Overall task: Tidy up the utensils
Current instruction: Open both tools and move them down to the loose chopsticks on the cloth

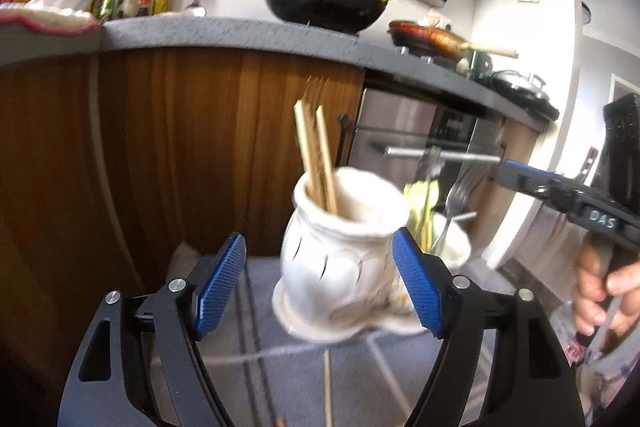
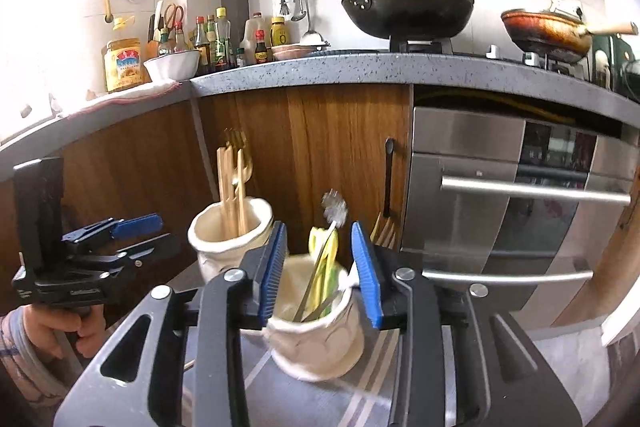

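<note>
In the left wrist view a white ceramic jar holding wooden chopsticks stands between the blue pads of my left gripper. That gripper is open: the left pad is well clear of the jar and the right pad is at its rim. A second white jar with yellow-green utensils and a metal whisk-like tool sits just beyond my right gripper. The handles rise between its pads, which are open and do not press on them. Forks stand in this second jar.
One loose chopstick lies on the grey striped tablecloth. Behind are wooden cabinet doors, a steel oven and a grey counter carrying a black wok, a pan and bottles. A hand holds the right gripper.
</note>
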Available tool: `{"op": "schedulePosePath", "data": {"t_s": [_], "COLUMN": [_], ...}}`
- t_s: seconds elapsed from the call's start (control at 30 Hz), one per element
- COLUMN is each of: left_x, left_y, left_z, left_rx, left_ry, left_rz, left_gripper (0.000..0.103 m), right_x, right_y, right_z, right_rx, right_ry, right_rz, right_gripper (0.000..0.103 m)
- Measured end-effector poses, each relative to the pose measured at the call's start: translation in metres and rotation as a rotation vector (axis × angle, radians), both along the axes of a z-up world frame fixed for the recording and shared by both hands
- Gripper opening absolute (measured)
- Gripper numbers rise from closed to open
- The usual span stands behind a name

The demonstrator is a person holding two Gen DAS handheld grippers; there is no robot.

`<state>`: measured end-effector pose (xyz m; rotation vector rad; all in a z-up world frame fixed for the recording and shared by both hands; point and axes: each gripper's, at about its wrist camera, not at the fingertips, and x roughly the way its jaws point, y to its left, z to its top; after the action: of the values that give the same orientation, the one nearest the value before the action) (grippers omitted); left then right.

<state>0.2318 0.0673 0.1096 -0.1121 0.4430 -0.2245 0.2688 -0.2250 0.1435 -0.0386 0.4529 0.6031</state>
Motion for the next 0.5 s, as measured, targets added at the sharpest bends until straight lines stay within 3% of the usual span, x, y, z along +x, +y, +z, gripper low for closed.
{"op": "schedulePosePath", "data": {"t_s": [0.43,0.5], "left_x": [-0.026,-0.026], "left_y": [0.010,0.013], "left_z": [-0.044,-0.055], "left_rx": [0.107,0.110], "left_ry": [0.202,0.249], "left_rz": [-0.010,-0.008], "left_gripper": [0.076,0.066], "right_x": [-0.035,-0.039], "right_y": [0.009,0.017], "right_z": [-0.050,-0.061], "right_rx": [-0.024,-0.035], "right_ry": [0.137,0.169], "right_rz": [0.002,0.012], "right_gripper": [0.040,0.040]}}
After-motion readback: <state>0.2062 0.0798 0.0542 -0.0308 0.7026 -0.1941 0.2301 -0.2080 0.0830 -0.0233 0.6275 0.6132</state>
